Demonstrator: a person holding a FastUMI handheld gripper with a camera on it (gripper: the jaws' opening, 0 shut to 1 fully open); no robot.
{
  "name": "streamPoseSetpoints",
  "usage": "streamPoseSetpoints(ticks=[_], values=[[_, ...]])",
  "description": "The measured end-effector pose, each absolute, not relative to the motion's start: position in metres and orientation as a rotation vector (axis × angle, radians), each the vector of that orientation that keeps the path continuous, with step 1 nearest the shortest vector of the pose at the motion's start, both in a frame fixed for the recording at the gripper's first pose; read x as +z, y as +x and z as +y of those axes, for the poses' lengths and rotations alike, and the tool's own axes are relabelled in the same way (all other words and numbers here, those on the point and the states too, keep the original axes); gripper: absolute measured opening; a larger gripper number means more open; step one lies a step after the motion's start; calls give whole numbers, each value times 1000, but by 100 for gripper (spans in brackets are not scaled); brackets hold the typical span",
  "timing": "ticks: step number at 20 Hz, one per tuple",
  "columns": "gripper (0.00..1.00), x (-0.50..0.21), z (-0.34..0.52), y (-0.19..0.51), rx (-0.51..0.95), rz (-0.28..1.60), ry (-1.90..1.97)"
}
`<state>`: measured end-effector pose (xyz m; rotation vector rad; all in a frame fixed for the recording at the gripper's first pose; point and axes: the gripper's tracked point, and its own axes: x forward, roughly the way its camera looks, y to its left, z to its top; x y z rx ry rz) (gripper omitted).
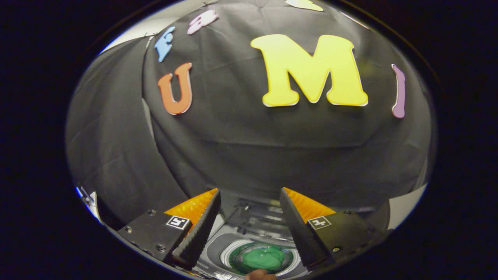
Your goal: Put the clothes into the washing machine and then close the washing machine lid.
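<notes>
Hovering spread wide and empty, the gripper [249,212] frames green clothes [261,258] inside the washing machine [214,254].

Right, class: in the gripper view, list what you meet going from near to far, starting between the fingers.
Open gripper → green clothes in the washing machine drum → raised washing machine lid → black cloth wall.

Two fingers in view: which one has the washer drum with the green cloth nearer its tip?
Neither clearly: the gripper is open, and the green cloth in the washing machine drum lies between and below both fingers, about centred.
</notes>
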<state>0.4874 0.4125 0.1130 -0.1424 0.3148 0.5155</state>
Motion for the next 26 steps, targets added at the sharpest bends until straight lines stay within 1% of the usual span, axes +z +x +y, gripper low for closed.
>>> streamPoseSetpoints(ticks=[1, 3, 6, 8, 10, 16, 26], values=[[95, 109, 407, 513, 462, 348, -134], [96, 95, 398, 539, 398, 423, -119], [95, 72, 379, 562, 312, 496, -71], [95, 58, 377, 564, 292, 549, -40], [95, 62, 376, 569, 293, 524, -79], [95, 64, 378, 566, 282, 523, -76], [96, 70, 381, 570, 318, 315, -99]])
